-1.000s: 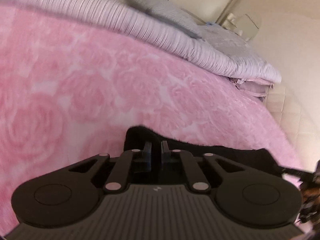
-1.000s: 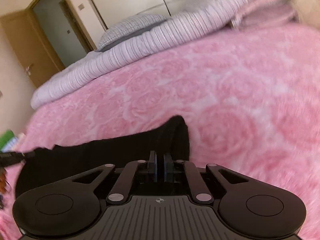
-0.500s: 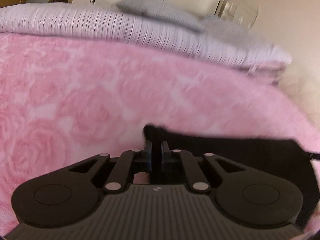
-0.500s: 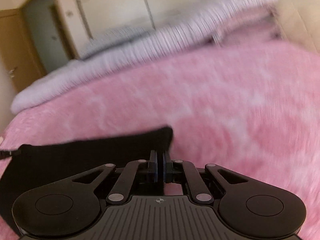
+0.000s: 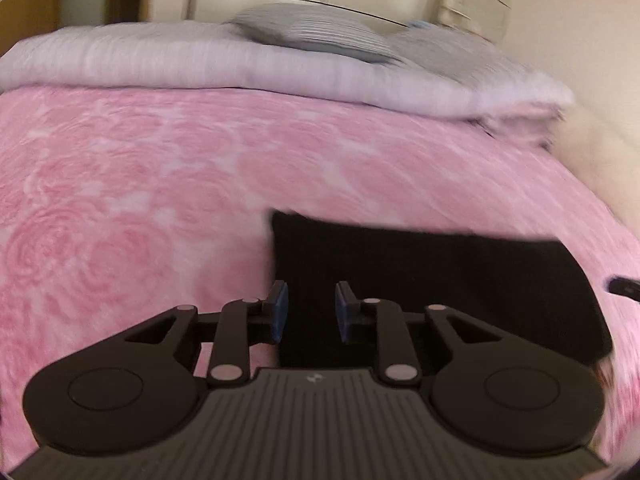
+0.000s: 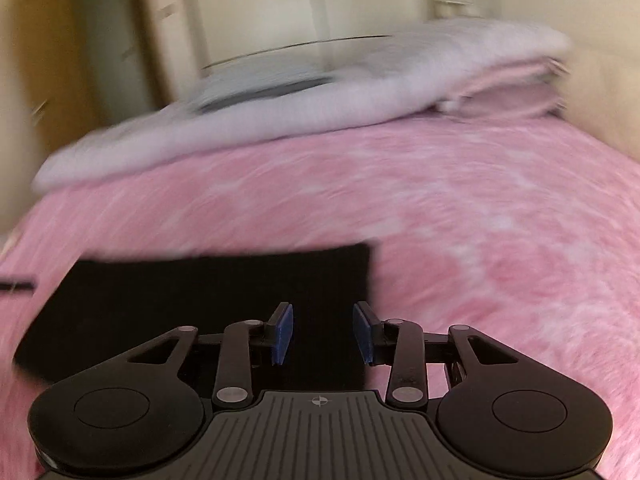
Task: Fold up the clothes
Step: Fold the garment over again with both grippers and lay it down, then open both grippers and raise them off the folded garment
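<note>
Nearest to me, the left gripper [image 5: 307, 312] has its blue pads spread apart with nothing pinched between them; it sits over the left end of the black garment [image 5: 432, 280]. The right gripper [image 6: 323, 334] is likewise spread and empty, positioned over the garment's right end [image 6: 208, 300]. I judge this placement deliberate: one gripper at each end lets me set a fold down with its edge square. The garment lies flat as a dark rectangle on the pink rose-patterned blanket [image 5: 140, 184], its far edge straight, which suggests a fold is in place. Beyond it, the blanket is open and nothing stands in the way of a further fold. Farther off, a folded pale striped duvet [image 5: 240, 68] crosses the bed, with a grey pillow [image 5: 316, 36] on top. White wardrobe doors [image 6: 280, 12] stand behind. Motion blur hides finer detail.
</note>
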